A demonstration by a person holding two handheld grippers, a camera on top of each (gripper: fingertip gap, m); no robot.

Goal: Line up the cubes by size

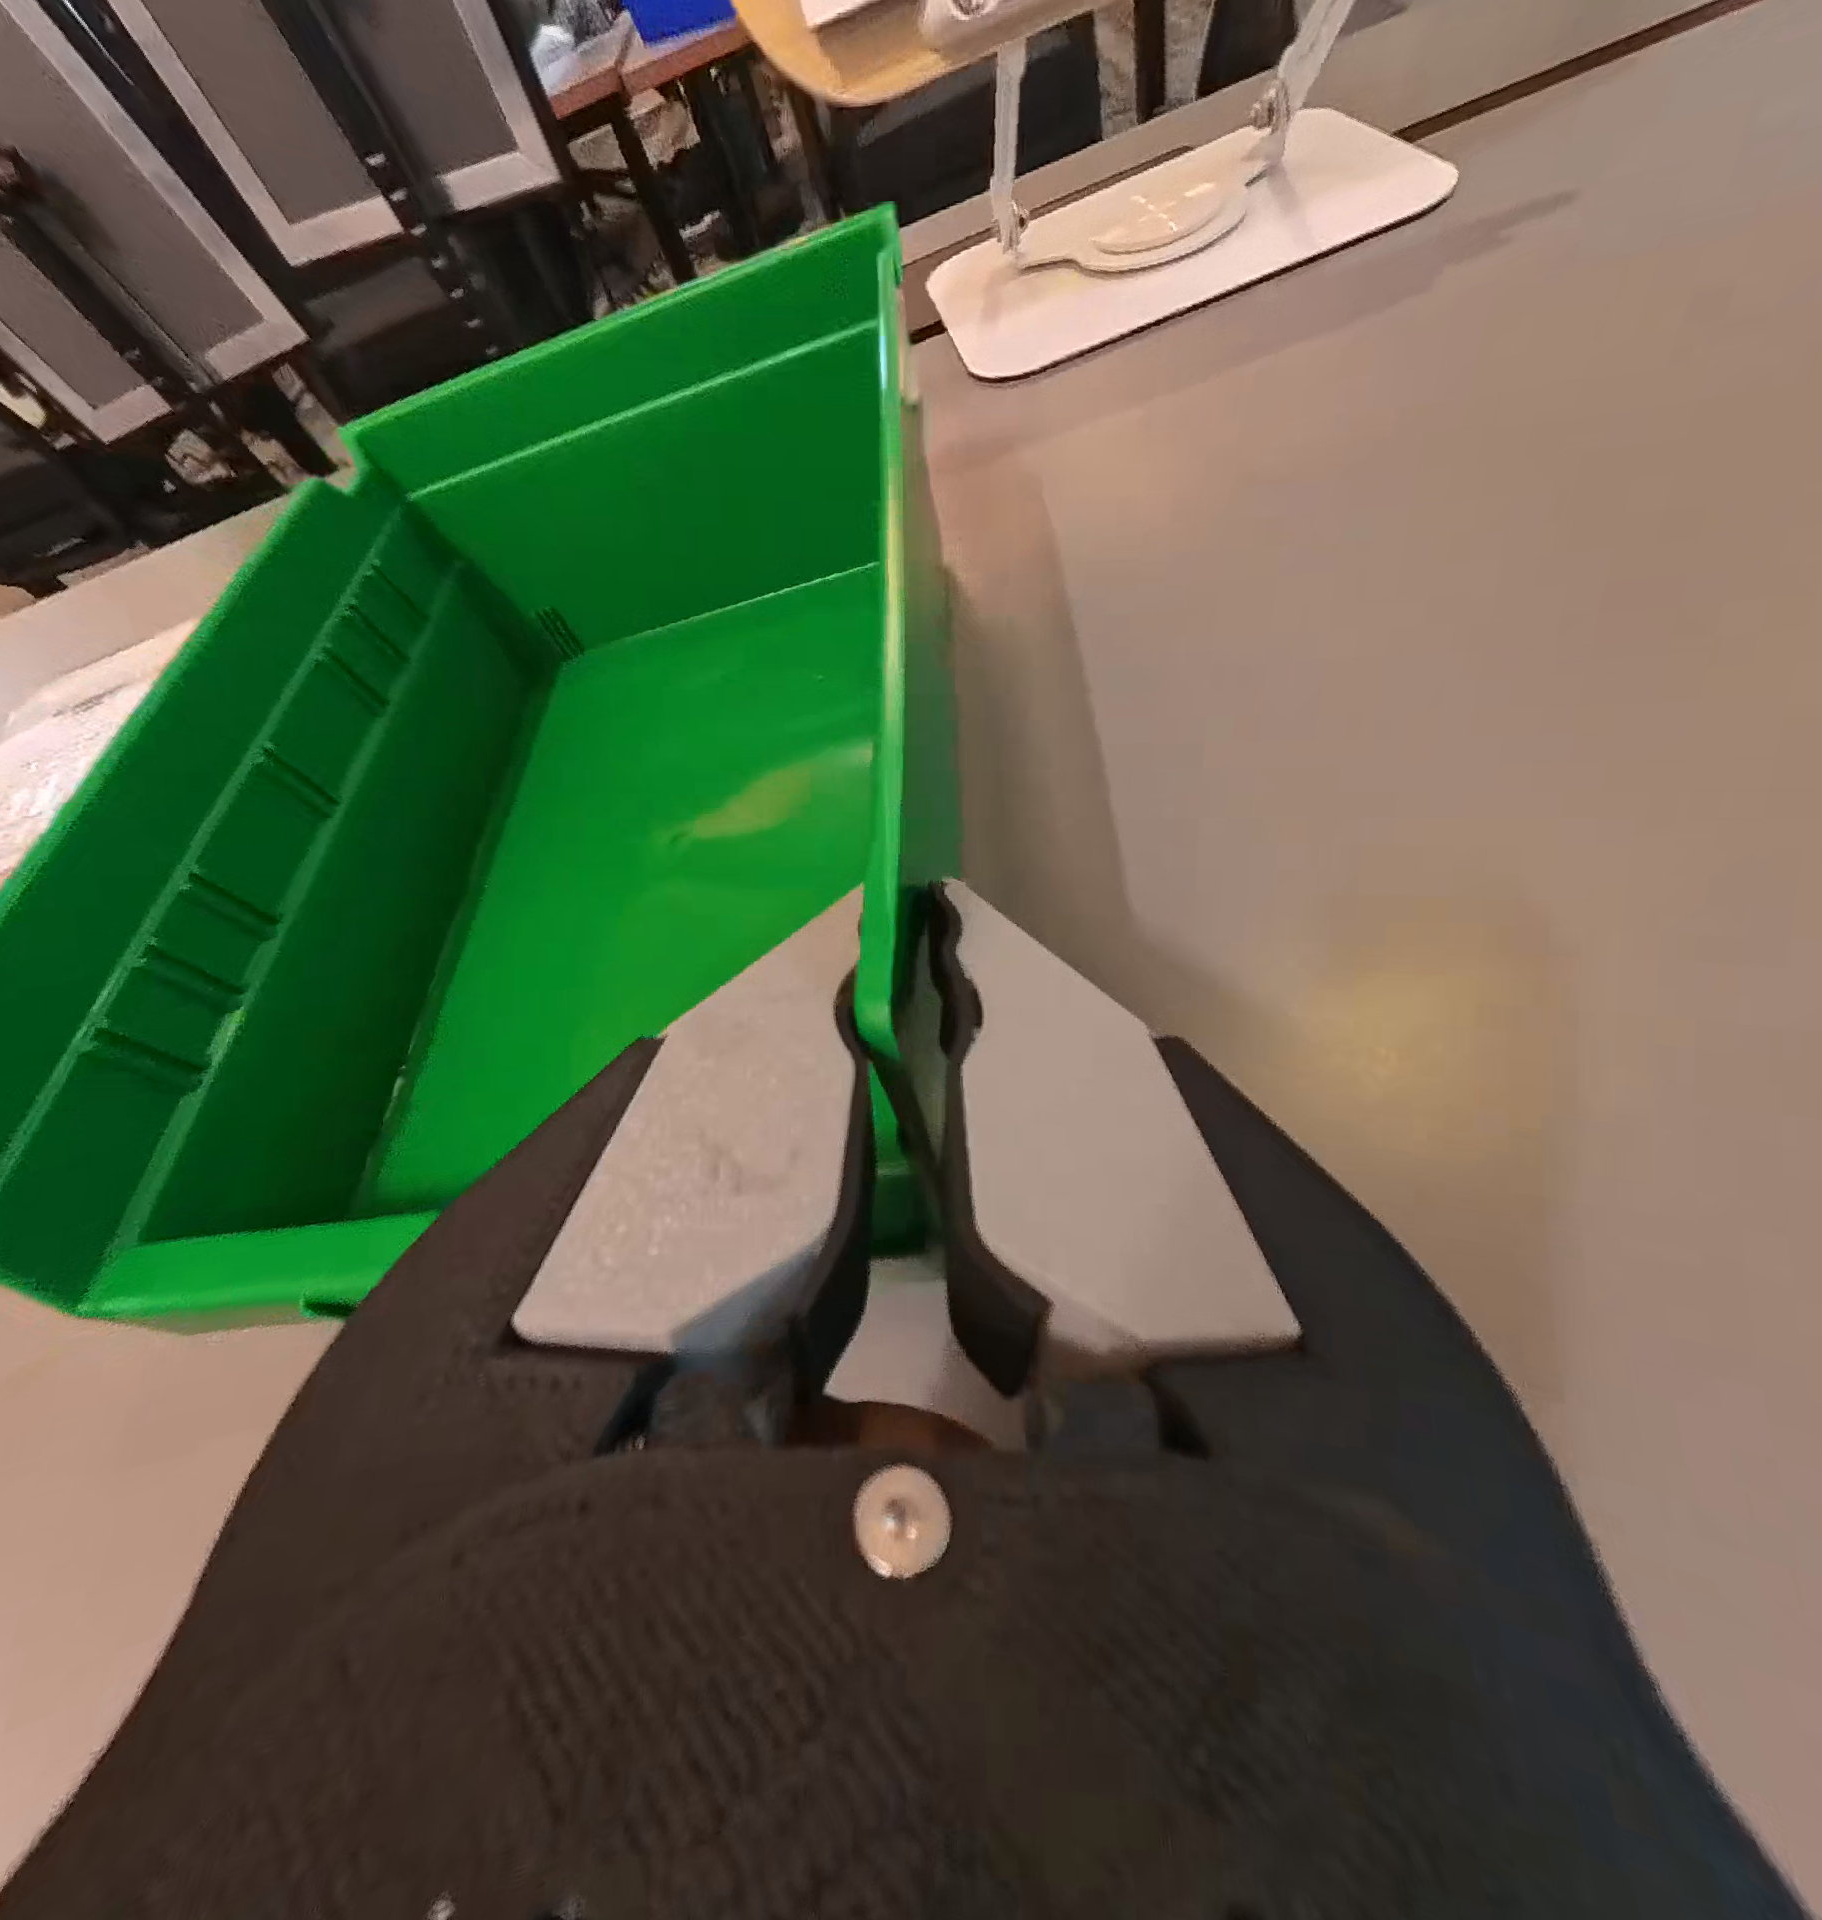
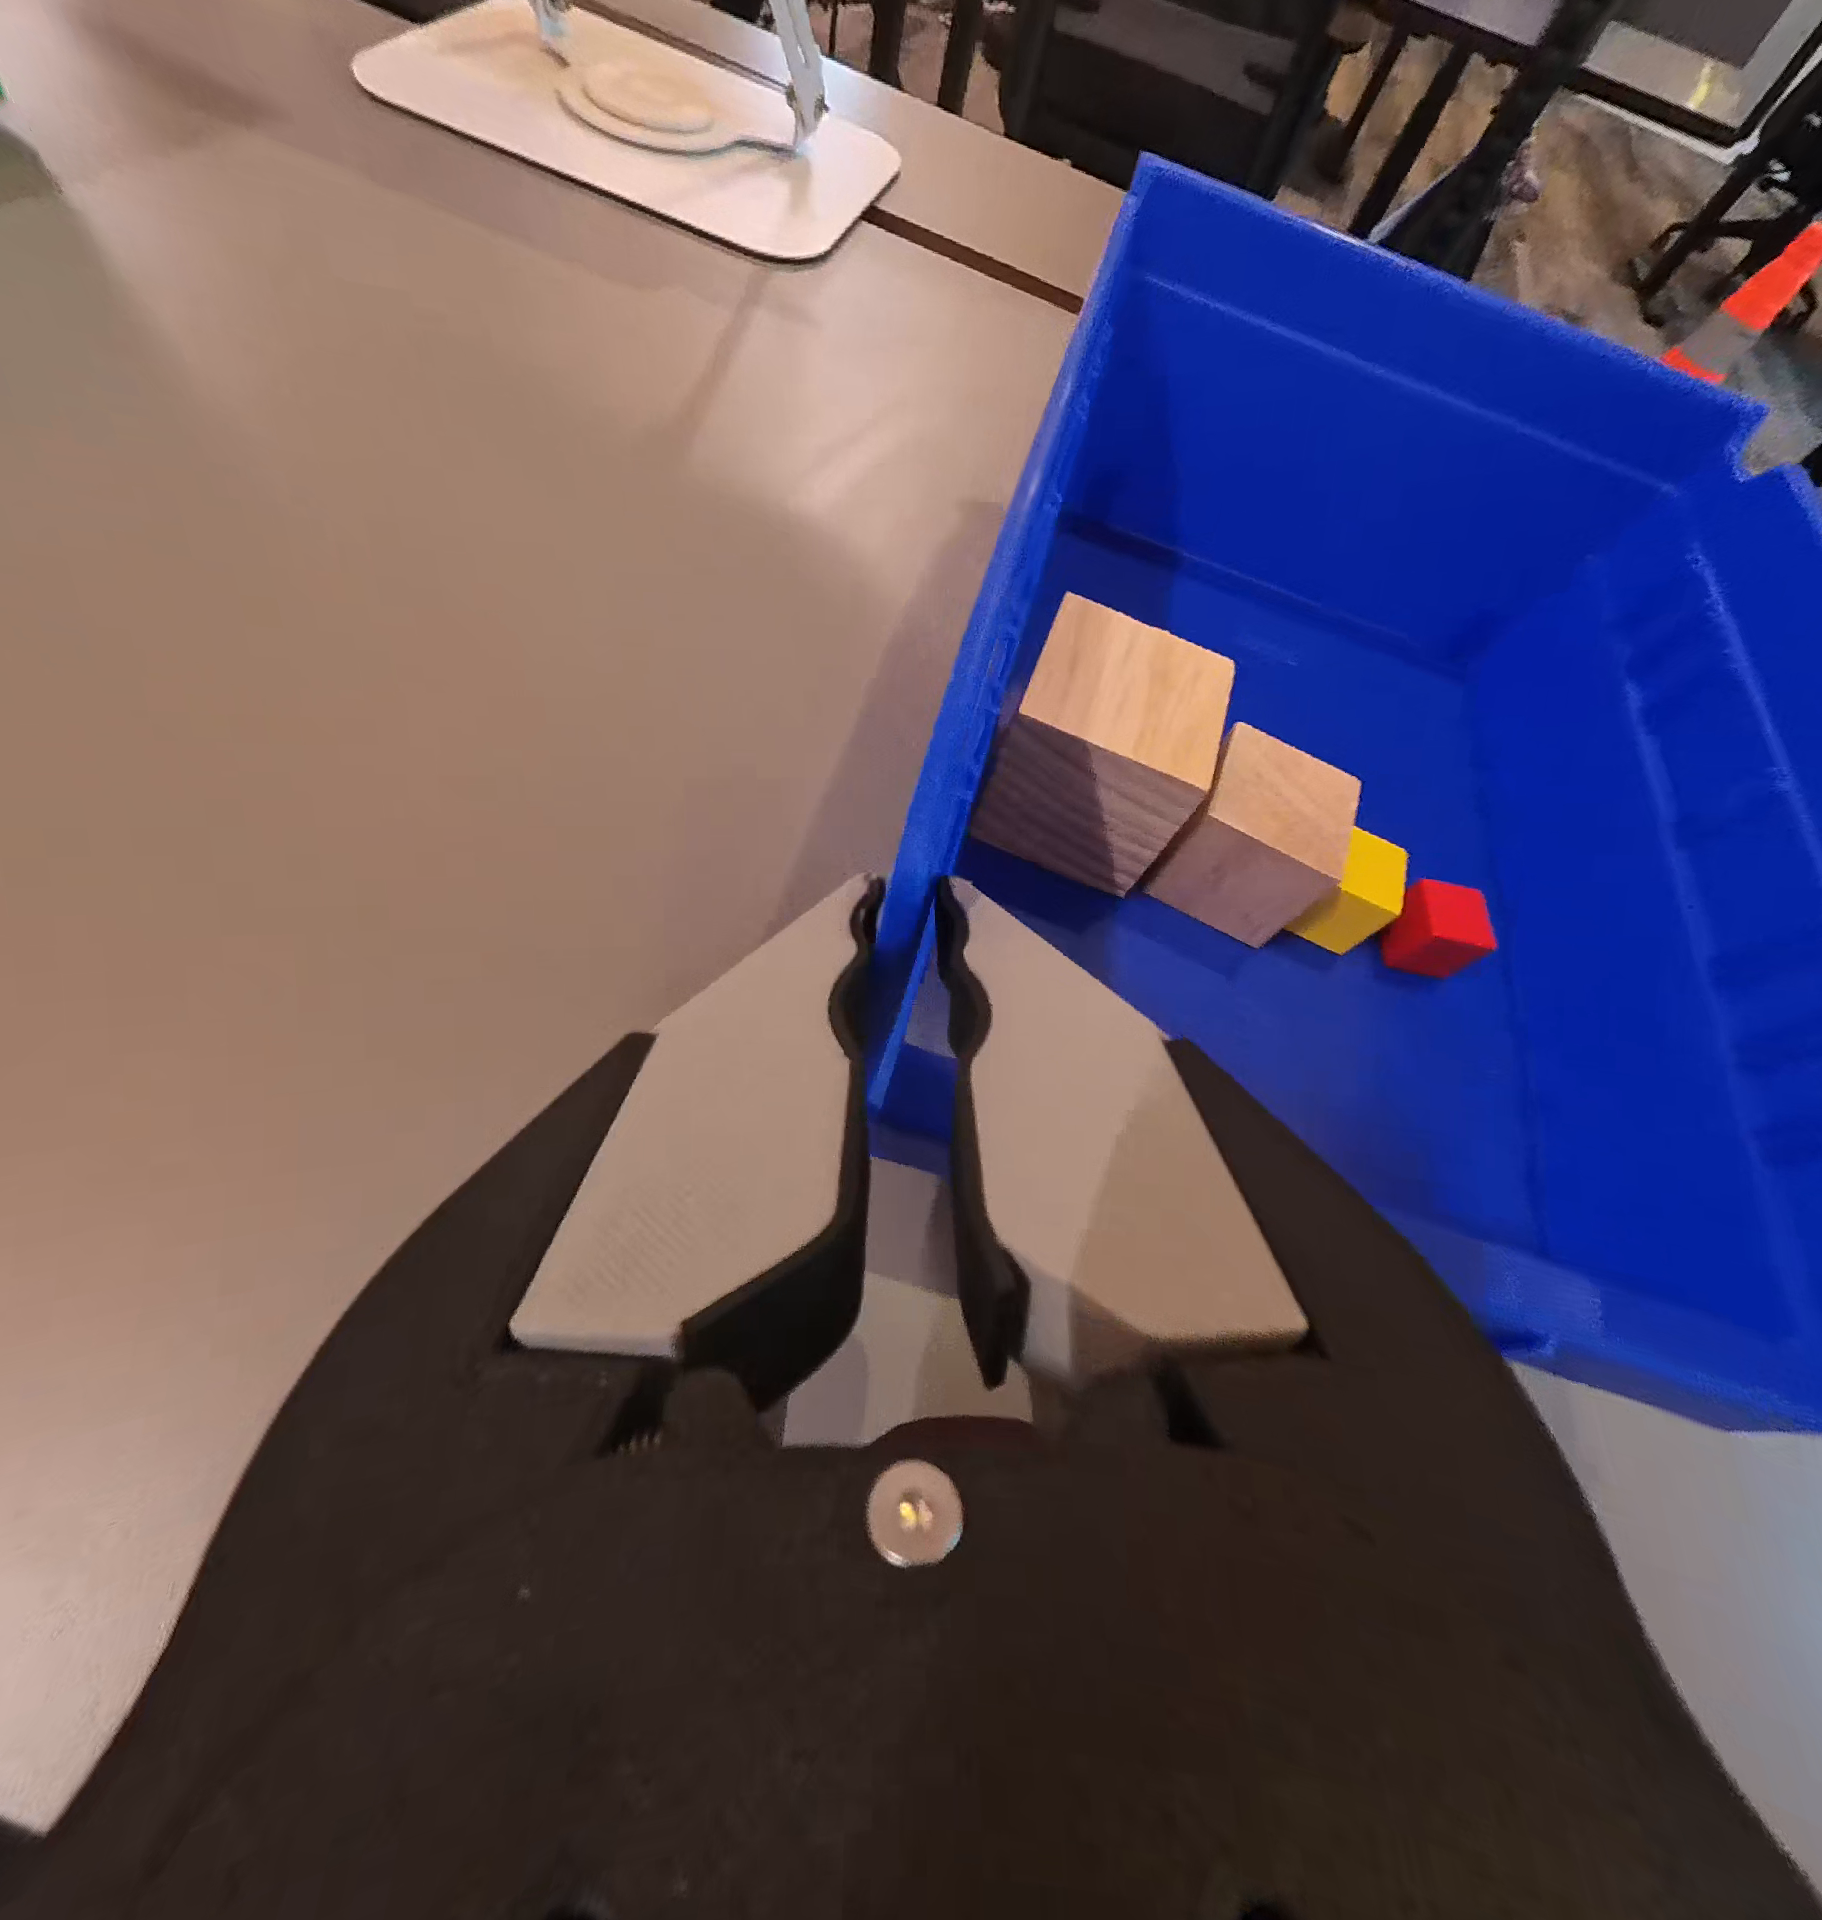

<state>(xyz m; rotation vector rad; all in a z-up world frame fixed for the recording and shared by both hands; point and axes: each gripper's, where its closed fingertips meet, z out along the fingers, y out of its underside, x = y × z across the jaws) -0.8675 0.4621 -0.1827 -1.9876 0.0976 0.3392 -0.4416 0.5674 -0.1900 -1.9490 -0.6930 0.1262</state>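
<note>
My left gripper [image 1: 902,920] is shut on the right wall of an empty green bin [image 1: 891,665]. My right gripper [image 2: 907,896] is shut on the left wall of a blue bin [image 2: 1000,665]. Inside the blue bin, cubes lie in a row that shrinks to the right: a large wooden cube [image 2: 1115,738], a smaller wooden cube [image 2: 1260,831], a yellow cube [image 2: 1354,888] and a small red cube [image 2: 1439,927]. The first three touch. The red one lies just beside the yellow one.
Both bins are on a grey table [image 1: 1406,727]. A white flat stand with thin legs [image 1: 1198,239] is at the table's far side; it also shows in the right wrist view [image 2: 626,125]. Chairs and desks stand beyond the table. A pale packet [image 1: 45,758] lies left of the green bin.
</note>
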